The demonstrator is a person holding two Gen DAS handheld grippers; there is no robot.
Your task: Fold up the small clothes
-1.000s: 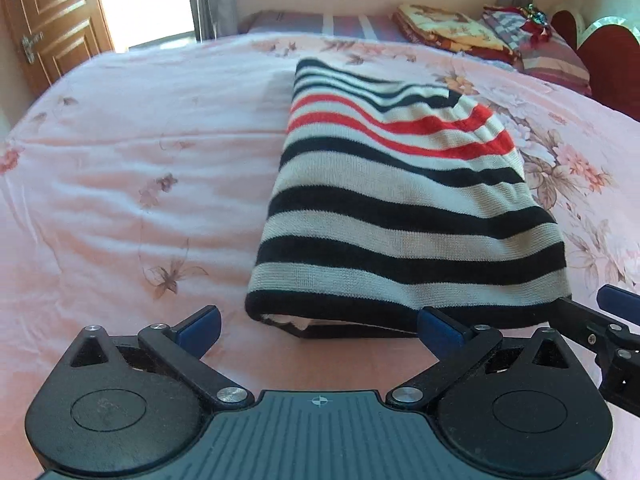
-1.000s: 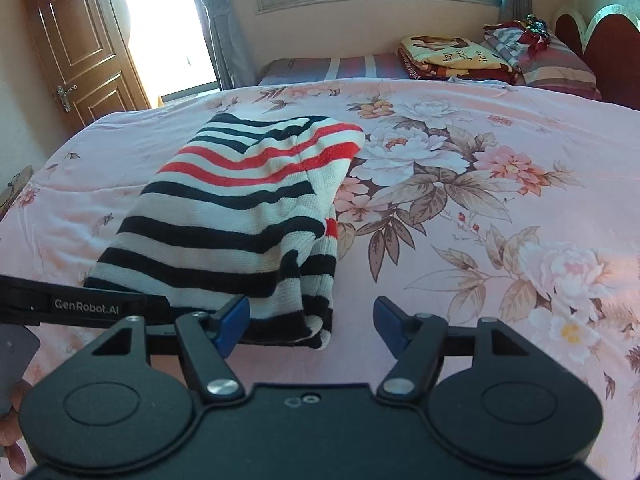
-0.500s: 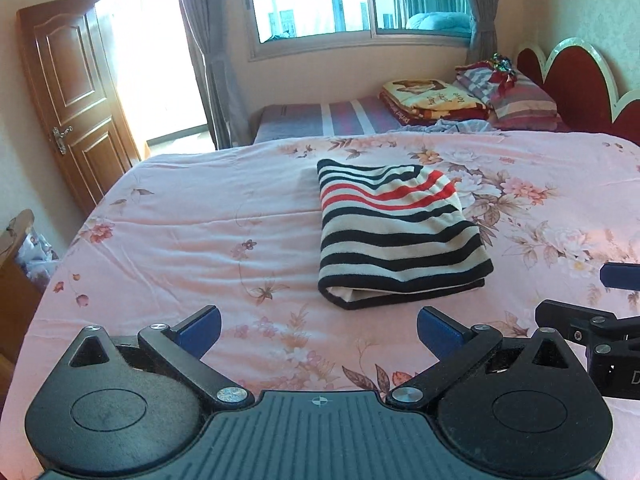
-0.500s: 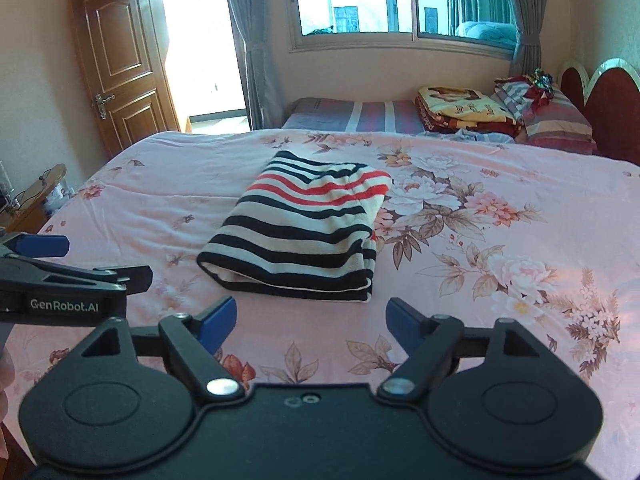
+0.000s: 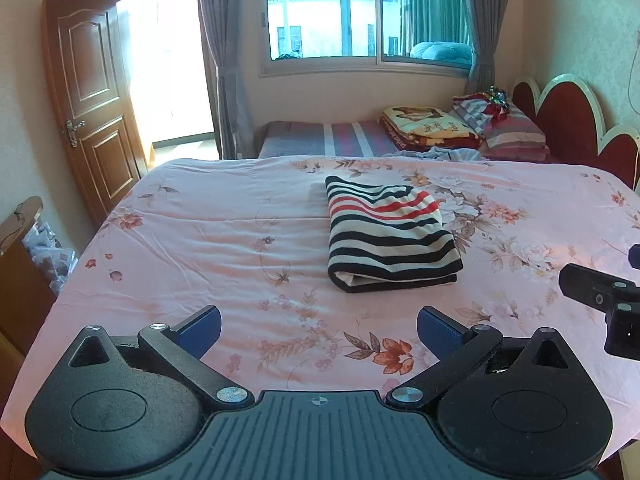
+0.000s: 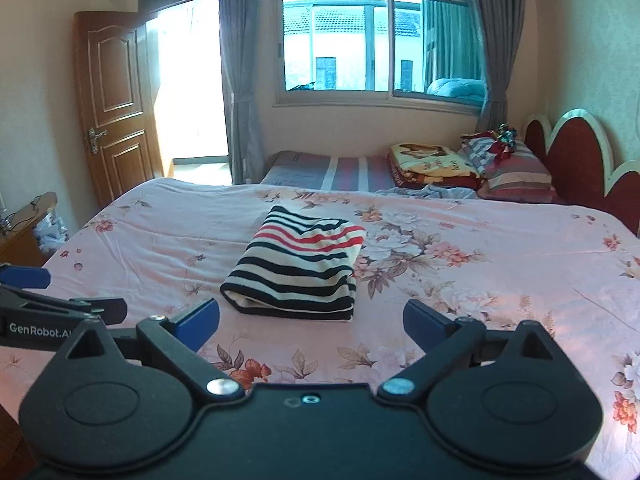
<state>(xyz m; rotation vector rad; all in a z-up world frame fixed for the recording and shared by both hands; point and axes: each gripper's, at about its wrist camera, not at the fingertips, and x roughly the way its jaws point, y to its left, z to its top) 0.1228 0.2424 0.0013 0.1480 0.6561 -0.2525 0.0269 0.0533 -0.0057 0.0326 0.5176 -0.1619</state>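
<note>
Lowest in the left wrist view, left tongs (image 5: 318, 326) spread wide apart, blue pads holding nothing, above the near edge of the bed. At the right edge of that frame, part of the right tongs (image 5: 600, 292), dark and partly cut off. In the right wrist view, right tongs (image 6: 311, 316) likewise spread apart and holding nothing; at the lower left of that frame, the side of the left tongs with white lettering "GenRobot.AI", last letters partly hidden.

Past the pads, a pink bedsheet (image 5: 200, 240) printed with flowers and leaves, lightly creased, covering the bed. At frame centre, a folded striped sweater (image 5: 390, 240), black and cream bands with 2 or so red stripes toward its far end, lying flat on the sheet, well apart from both tongs.

Farther back, a striped mattress (image 6: 328, 168) with a stack of folded blankets (image 6: 434, 164) and pillows at upper right, beside a red scalloped headboard (image 6: 576, 156). Upper left, a brown wooden door (image 6: 116, 120) beside a bright doorway. Top centre, a window (image 6: 376, 40) flanked by grey curtains (image 6: 240, 72).
</note>
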